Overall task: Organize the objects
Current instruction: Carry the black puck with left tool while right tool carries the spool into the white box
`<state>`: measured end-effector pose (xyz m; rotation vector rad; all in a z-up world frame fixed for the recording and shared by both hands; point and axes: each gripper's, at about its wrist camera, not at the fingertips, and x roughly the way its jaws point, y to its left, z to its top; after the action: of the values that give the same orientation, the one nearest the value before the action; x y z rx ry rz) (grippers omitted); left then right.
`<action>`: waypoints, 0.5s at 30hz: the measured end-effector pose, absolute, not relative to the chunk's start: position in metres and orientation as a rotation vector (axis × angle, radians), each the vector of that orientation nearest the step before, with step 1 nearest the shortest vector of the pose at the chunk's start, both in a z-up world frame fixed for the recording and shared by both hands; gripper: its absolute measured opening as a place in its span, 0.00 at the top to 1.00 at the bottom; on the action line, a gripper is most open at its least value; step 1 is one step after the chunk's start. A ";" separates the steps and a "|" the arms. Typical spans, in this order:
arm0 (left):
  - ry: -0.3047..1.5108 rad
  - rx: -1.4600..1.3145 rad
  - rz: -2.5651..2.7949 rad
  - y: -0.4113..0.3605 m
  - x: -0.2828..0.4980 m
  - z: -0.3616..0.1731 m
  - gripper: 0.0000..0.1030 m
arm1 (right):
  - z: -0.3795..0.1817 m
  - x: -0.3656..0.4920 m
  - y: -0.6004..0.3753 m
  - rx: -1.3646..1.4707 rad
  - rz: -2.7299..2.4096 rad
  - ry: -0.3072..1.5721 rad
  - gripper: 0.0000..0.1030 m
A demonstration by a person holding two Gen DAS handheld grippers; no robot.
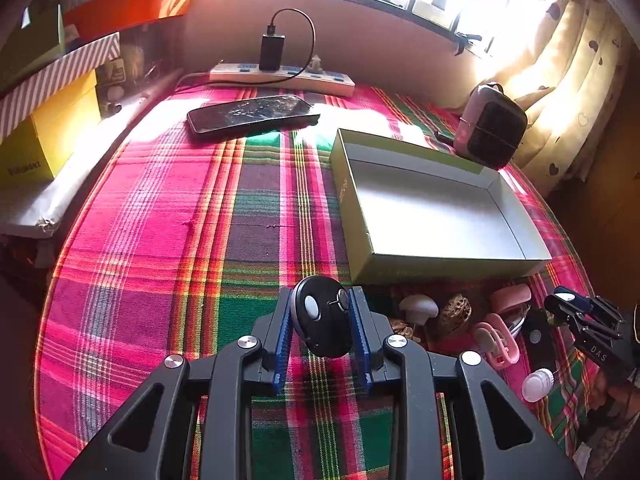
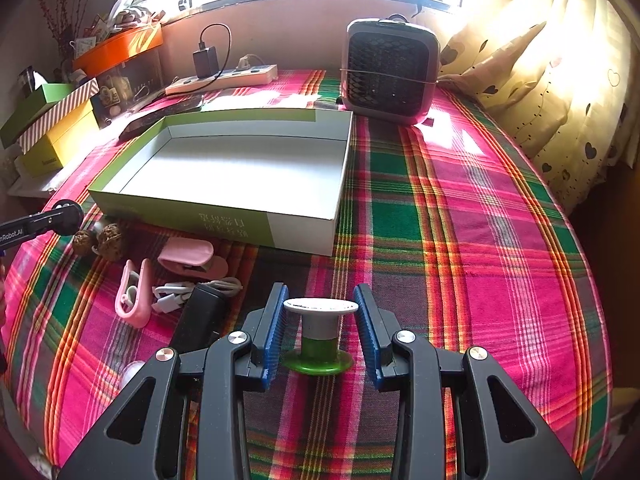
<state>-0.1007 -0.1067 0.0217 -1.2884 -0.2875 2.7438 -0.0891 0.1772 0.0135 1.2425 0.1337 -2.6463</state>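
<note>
My left gripper [image 1: 322, 320] is shut on a black round device with a white button [image 1: 324, 316], held above the plaid cloth. An empty green-sided box [image 1: 432, 216] lies to its right; the right wrist view shows it [image 2: 240, 168] ahead on the left. My right gripper [image 2: 320, 316] is open around a white-capped spool on a green base [image 2: 319, 336], with small gaps on both sides. Loose items lie near the box: walnuts [image 2: 108, 240], pink clips [image 2: 134, 292], a white cable [image 2: 188, 292], a black block [image 2: 200, 316].
A phone [image 1: 252, 114] and a power strip with a charger [image 1: 280, 76] lie at the back. A small fan [image 2: 390, 70] stands behind the box. Stacked boxes [image 1: 48, 120] line the left edge. A curtain [image 2: 560, 100] hangs at the right.
</note>
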 end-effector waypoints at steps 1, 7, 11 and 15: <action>-0.287 -1.285 2.745 -0.106 -0.100 0.023 0.76 | 0.013 -0.088 0.178 1.243 -2.649 0.130 0.66; -0.287 -1.264 2.741 -0.103 -0.098 0.030 0.76 | 0.017 -0.086 0.179 1.226 -2.650 0.120 0.66; -0.271 -1.226 2.740 -0.097 -0.097 0.041 0.76 | 0.025 -0.087 0.180 1.197 -2.652 0.093 0.66; -0.244 -1.207 2.736 -0.092 -0.101 0.048 0.76 | 0.035 -0.089 0.178 1.164 -2.658 0.103 0.66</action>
<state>-0.1009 -0.0916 0.0482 -1.2066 -0.2442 2.7357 -0.0892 0.1777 0.0351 1.1643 0.1028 -2.6577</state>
